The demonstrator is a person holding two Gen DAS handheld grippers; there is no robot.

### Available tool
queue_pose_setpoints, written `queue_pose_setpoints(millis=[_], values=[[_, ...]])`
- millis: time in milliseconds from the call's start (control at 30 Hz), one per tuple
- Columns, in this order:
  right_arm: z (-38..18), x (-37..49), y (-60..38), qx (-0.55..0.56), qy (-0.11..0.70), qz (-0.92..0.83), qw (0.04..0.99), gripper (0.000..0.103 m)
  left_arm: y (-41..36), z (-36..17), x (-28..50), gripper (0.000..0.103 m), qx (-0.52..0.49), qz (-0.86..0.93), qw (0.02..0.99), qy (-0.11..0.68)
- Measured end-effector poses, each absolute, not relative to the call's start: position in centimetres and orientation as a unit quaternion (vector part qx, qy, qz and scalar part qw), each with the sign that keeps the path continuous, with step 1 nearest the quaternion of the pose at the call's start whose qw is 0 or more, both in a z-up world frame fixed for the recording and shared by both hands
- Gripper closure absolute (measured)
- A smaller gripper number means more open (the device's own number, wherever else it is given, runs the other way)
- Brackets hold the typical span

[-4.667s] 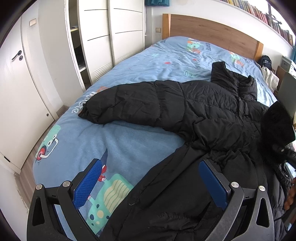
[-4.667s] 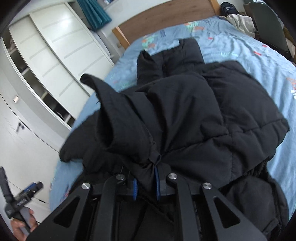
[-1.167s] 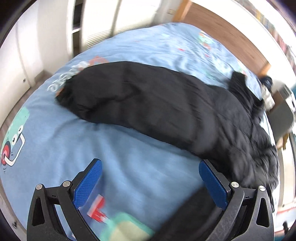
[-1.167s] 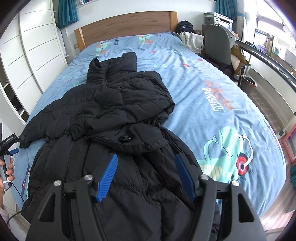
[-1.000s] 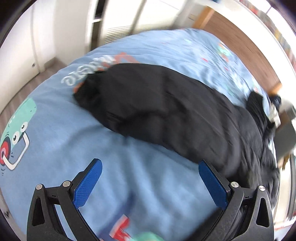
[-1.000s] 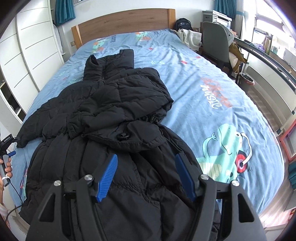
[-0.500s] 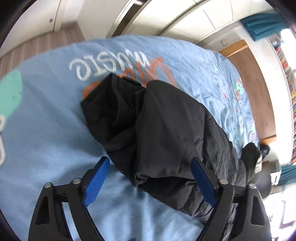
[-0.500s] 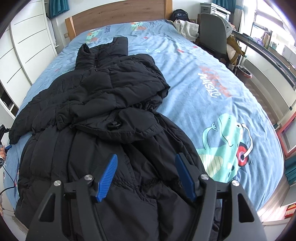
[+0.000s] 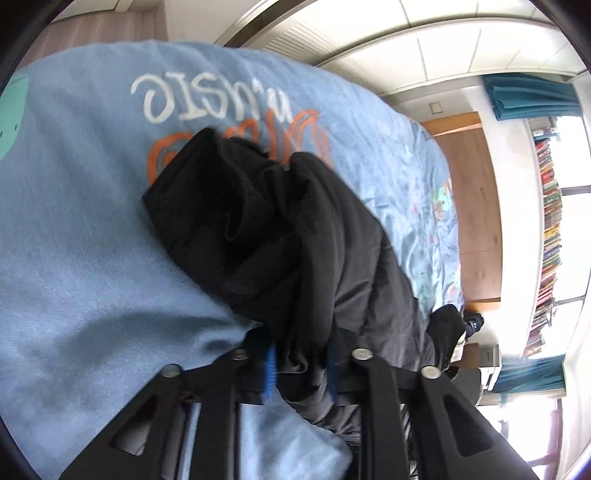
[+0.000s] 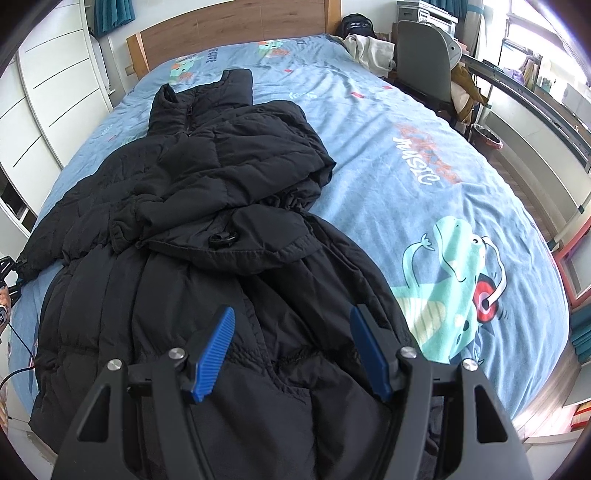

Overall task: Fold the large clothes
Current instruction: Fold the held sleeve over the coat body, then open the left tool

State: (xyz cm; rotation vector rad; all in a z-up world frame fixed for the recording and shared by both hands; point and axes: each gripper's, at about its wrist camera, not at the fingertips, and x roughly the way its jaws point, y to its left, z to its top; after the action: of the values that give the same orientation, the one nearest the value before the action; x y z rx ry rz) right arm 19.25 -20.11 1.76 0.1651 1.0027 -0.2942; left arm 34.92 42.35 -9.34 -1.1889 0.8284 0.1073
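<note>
A long black puffer coat (image 10: 207,229) lies on the blue bed, collar towards the headboard. Its right sleeve is folded across the chest; its left sleeve stretches out to the bed's left side. In the left wrist view my left gripper (image 9: 301,369) is shut on that left sleeve (image 9: 266,236) near its cuff, which bunches on the bedcover. My right gripper (image 10: 291,343) is open and empty, hovering over the coat's lower part near the bed's foot. The left gripper barely shows at the right wrist view's left edge (image 10: 7,273).
The blue cartoon-print bedcover (image 10: 424,177) covers a bed with a wooden headboard (image 10: 236,33). White wardrobes (image 10: 48,92) stand along the left. A grey chair (image 10: 424,55) with clothes and a desk stand at the right. Bookshelves (image 9: 550,229) line the wall.
My left gripper moved onto the left sleeve's cuff end and shut on it. My right gripper stayed open over the coat's lower part, drifting slightly.
</note>
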Motion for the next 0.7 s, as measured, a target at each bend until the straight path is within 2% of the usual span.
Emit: queue_pose_setpoints(millis=[200,700], values=[[2.0,18.7,-20.2,0.086,0.473,-0.136,0.866,0.039,41.1,-6.5,35.9,0.094,-0.511,0.039,0.773,0.373],[3.5,15.3,-23.3,0.127,0.434,-0.144,0.88,0.039,33.9,4.4,37.5,0.095,-0.388,-0.022,0.849,0.359]])
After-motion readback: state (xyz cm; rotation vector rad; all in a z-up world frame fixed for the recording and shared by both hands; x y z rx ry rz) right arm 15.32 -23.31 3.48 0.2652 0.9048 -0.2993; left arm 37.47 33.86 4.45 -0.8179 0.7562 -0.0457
